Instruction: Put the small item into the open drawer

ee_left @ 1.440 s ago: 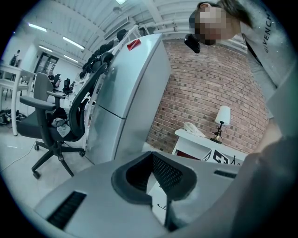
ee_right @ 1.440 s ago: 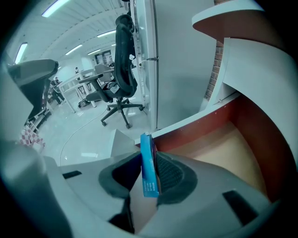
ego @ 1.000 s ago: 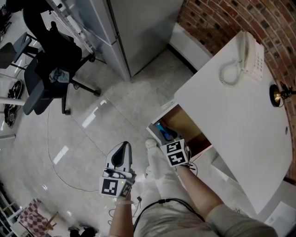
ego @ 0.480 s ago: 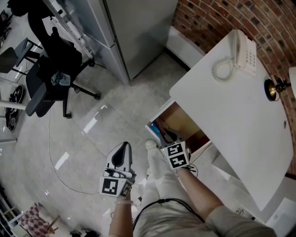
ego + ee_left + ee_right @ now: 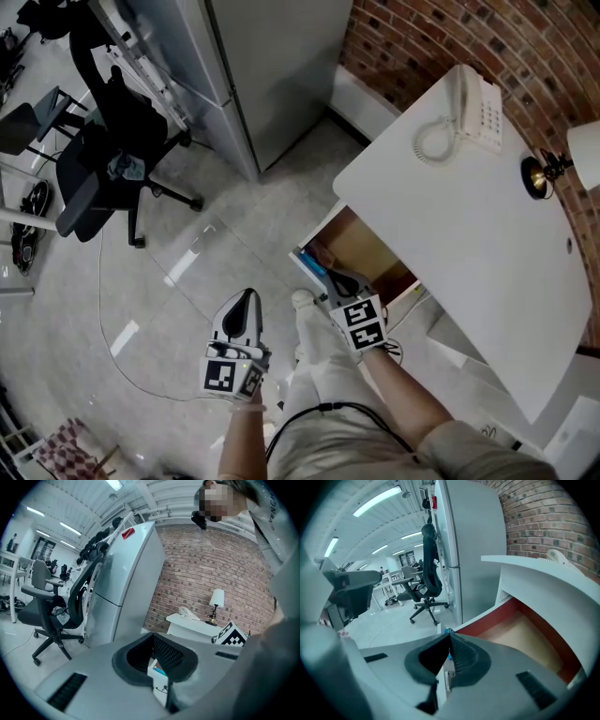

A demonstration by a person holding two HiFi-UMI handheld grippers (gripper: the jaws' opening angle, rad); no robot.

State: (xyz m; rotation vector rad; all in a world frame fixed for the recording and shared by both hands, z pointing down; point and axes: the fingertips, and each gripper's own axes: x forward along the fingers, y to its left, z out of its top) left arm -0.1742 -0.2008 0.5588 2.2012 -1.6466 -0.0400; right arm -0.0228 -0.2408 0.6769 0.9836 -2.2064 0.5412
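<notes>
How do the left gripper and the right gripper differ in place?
The right gripper is over the front edge of the open drawer; the left gripper is over the floor, clear of the drawer. The right gripper is held farther forward; the left gripper is farther back. Both have jaws together.

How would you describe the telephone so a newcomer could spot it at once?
Find the white desk against the brick wall. On its far corner sits the telephone, white with a keypad and a coiled cord, unlike the brass-based lamp further along the wall.
</notes>
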